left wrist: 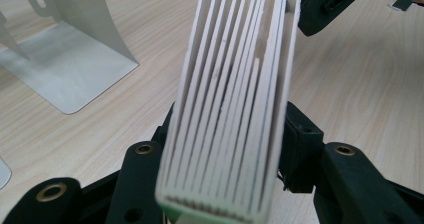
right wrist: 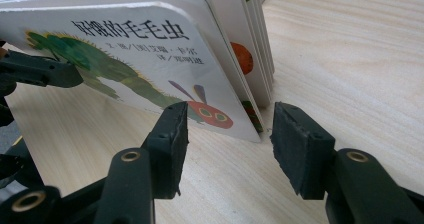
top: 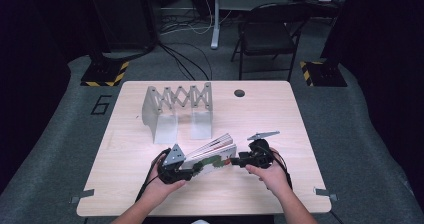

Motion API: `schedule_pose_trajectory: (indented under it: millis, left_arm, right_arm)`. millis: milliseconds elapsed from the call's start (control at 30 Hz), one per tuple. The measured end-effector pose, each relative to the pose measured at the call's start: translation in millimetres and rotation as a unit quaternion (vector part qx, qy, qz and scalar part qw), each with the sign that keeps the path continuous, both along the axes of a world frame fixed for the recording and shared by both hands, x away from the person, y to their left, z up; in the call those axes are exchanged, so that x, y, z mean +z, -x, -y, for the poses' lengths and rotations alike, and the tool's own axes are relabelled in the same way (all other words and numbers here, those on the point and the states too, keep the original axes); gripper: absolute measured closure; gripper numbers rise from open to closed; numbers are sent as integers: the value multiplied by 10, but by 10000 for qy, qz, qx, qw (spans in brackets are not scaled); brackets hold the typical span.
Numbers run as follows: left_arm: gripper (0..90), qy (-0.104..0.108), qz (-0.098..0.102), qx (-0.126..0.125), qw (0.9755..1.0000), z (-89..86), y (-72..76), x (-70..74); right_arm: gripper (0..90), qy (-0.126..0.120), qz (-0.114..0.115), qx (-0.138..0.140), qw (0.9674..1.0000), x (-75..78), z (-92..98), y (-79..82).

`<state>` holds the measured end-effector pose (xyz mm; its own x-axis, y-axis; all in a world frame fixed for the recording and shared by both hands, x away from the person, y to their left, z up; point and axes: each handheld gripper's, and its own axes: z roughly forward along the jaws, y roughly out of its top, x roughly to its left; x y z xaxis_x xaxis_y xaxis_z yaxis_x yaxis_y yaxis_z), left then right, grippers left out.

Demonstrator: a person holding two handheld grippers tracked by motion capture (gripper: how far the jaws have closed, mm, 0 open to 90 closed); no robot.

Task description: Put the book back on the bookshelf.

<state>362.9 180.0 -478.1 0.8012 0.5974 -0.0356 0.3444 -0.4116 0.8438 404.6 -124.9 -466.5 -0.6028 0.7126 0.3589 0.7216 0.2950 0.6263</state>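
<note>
Nearest you, the left gripper (left wrist: 225, 184) has its fingers clenched on the thick white board book with the green caterpillar cover (top: 210, 156), held just above the pale wood-grain tabletop (top: 150, 194). The right gripper (right wrist: 227, 139) straddles its stiff, round-cornered end, pads apart; seat deeper before squeezing.

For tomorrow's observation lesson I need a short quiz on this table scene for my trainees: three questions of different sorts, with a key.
1. True or false: the left gripper is clamped on the board book.
2. What stands behind the book on the table? A) a metal folding rack B) a mug C) a laptop
3. Which animal is drawn on the book's cover?
Key: 1 true; 2 A; 3 a green caterpillar with a red head, clear in the right gripper view.
</note>
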Motion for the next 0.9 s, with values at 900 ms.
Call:
schedule_pose_trajectory:
  millis: [900]
  left_arm:
    - [691,-190,166,-138,9996,165,74,2]
  right_arm:
    - [485,0,26,-129,9999,-17,62,53]
